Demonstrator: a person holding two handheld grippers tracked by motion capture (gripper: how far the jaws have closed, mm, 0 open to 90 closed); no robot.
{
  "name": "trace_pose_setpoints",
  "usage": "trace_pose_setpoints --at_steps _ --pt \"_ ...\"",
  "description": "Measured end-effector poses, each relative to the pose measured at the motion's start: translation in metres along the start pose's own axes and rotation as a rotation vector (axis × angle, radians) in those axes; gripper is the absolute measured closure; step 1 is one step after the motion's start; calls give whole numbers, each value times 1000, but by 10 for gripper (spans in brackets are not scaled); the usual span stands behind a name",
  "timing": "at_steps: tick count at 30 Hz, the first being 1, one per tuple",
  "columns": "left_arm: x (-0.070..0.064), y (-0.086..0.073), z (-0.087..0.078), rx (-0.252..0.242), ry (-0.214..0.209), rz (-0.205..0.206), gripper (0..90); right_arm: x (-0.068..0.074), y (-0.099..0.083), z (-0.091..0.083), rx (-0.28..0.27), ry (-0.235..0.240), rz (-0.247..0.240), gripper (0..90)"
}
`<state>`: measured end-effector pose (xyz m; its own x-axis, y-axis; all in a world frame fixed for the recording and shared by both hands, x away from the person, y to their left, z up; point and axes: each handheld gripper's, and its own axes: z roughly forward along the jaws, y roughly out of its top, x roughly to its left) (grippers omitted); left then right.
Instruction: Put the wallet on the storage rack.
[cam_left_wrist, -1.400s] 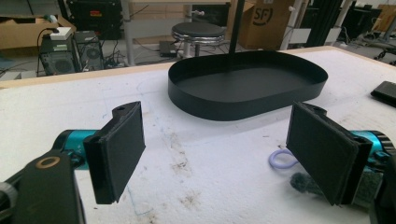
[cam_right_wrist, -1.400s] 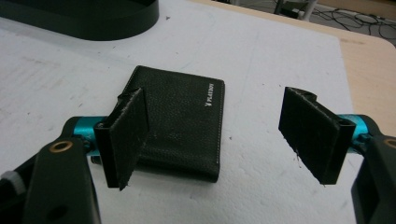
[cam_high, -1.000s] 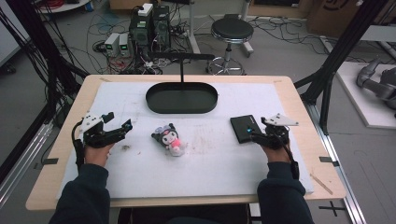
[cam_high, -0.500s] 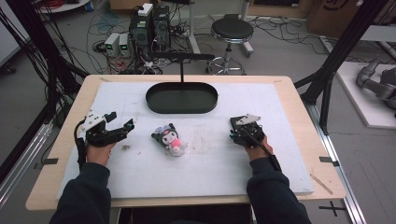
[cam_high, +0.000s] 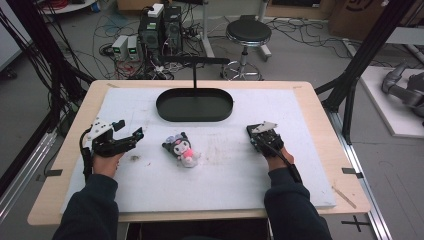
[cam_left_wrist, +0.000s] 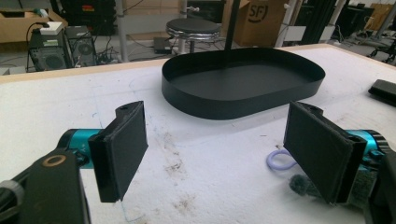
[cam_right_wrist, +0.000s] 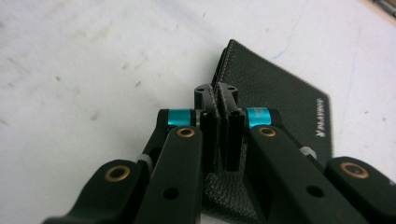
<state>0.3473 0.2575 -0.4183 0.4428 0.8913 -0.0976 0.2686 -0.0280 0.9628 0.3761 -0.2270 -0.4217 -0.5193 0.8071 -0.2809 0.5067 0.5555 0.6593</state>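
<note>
A black leather wallet (cam_right_wrist: 280, 100) lies flat on the white mat at the right. My right gripper (cam_right_wrist: 218, 93) is down on it, jaws pressed together over the wallet's edge fold. From the high view the right gripper (cam_high: 262, 134) covers most of the wallet (cam_high: 251, 131). A small dark plush toy with a pink body (cam_high: 181, 149) lies in the middle of the mat. My left gripper (cam_high: 129, 129) rests at the left, open and holding nothing, pointing toward the toy. Between its jaws (cam_left_wrist: 217, 154) is bare mat; the toy's purple loop (cam_left_wrist: 276, 161) peeks past the right jaw.
A shallow black oval tray (cam_high: 195, 114) sits at the back centre under a black T-shaped stand (cam_high: 194, 61). In the left gripper view the tray (cam_left_wrist: 243, 95) stands just ahead. The white mat (cam_high: 225, 185) covers the wooden table; a stool and computers stand beyond.
My right gripper slid left onto the wallet and closed over its edge, then stayed. The left gripper and the toy have not moved.
</note>
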Motion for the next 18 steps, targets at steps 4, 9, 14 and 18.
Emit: trace_pose_setpoints --at_steps 4,9,14,18 --pt "1 0 0 -1 1 -3 216 -2 3 -15 -72 39 35 896" --pt "1 0 0 -3 2 -8 217 -10 6 -38 -172 75 104 899" --pt "2 0 0 -1 0 -8 217 -27 3 -55 -237 81 204 900" --pt "1 0 0 -1 0 -9 217 -40 -5 -59 -234 47 243 900"
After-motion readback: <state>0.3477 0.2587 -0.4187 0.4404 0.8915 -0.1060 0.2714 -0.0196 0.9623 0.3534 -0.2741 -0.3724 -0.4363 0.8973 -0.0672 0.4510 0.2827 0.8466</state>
